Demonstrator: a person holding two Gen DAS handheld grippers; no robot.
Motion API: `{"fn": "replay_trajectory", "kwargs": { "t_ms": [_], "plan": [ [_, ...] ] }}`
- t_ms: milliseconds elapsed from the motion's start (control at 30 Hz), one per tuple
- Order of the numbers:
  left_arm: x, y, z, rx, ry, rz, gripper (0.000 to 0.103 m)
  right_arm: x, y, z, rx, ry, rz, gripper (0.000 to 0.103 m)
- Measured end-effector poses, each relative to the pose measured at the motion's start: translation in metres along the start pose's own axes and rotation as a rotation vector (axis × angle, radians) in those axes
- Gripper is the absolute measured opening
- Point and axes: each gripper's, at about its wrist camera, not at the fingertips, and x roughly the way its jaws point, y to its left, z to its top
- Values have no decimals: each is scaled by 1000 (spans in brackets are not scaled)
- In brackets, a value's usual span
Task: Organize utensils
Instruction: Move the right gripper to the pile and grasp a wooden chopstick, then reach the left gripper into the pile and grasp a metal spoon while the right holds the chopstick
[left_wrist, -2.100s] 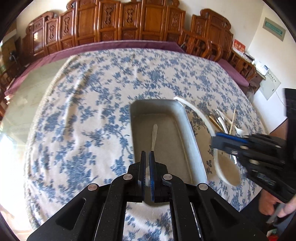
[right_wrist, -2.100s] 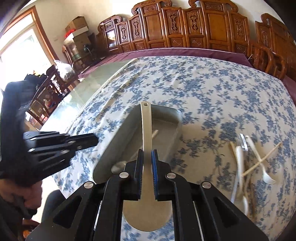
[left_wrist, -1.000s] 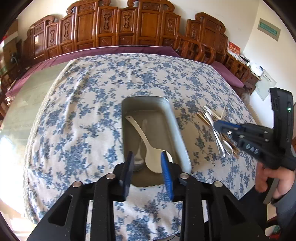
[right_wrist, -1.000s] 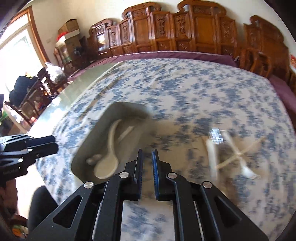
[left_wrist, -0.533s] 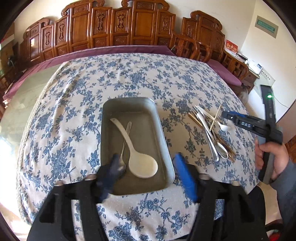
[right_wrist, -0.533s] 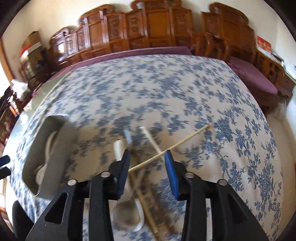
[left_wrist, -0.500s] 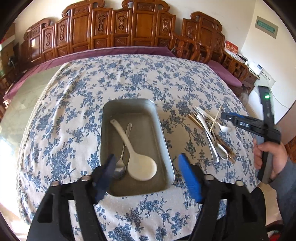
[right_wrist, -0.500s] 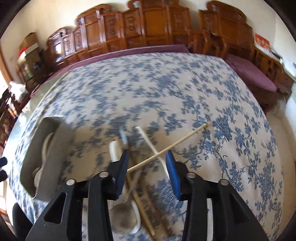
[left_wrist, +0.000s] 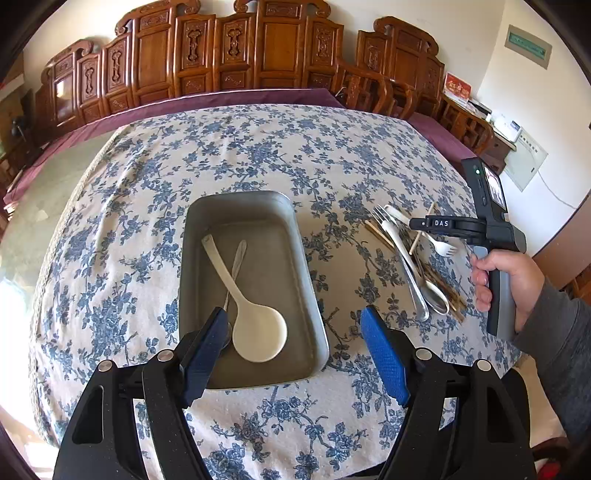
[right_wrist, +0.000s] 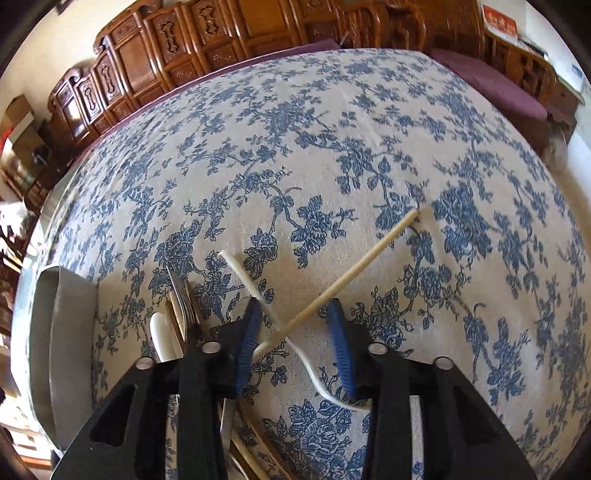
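A grey metal tray (left_wrist: 192, 258) on the floral tablecloth holds a white ladle spoon (left_wrist: 258, 328) and a metal spoon (left_wrist: 236, 266). My left gripper (left_wrist: 293, 332) is open and empty above the tray's near end. To the right lies a pile of utensils (left_wrist: 410, 258): forks, spoons and chopsticks. My right gripper (right_wrist: 293, 321) is open, low over the pile, with a pale chopstick (right_wrist: 343, 280) and a white plastic fork handle (right_wrist: 243, 277) crossing between its fingers. A metal fork (right_wrist: 183, 291) lies just left. The right gripper also shows in the left wrist view (left_wrist: 417, 223).
The tray's end (right_wrist: 55, 332) shows at the left in the right wrist view. Carved wooden chairs (left_wrist: 258, 48) line the far side of the table. The tablecloth's front edge (left_wrist: 295, 458) is close below the left gripper.
The right gripper let go of the white ladle in the tray, swung right to the utensil pile, opened and lowered over the chopstick. The left gripper opened wide and drew back.
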Motion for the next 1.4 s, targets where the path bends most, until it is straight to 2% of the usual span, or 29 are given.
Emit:
{"fn": "replay_trajectory", "kwargs": {
  "t_ms": [33, 233, 467, 800, 933, 1067, 1200, 1400],
  "plan": [
    [0, -2, 0, 5, 1, 0, 71, 0, -1, 0, 6, 4, 7, 24],
    [-2, -14, 0, 34, 3, 2, 71, -7, -9, -7, 31, 20, 49, 7],
    [2, -29, 2, 41, 8, 3, 71, -40, -13, -20, -16, -21, 113, 7],
    [36, -71, 3, 63, 52, -11, 71, -88, -29, -47, -92, -68, 173, 7],
    [47, -92, 4, 92, 67, -9, 71, -83, -38, -49, -101, -59, 160, 7],
    [51, -103, 3, 114, 78, -6, 71, -61, -51, -47, -88, -23, 124, 7],
    [54, -103, 2, 119, 90, 7, 71, -39, -65, -44, -55, 10, 112, 7],
    [57, -98, 3, 114, 97, 22, 71, -31, -75, -37, -19, -7, 118, 10]
  ]
}}
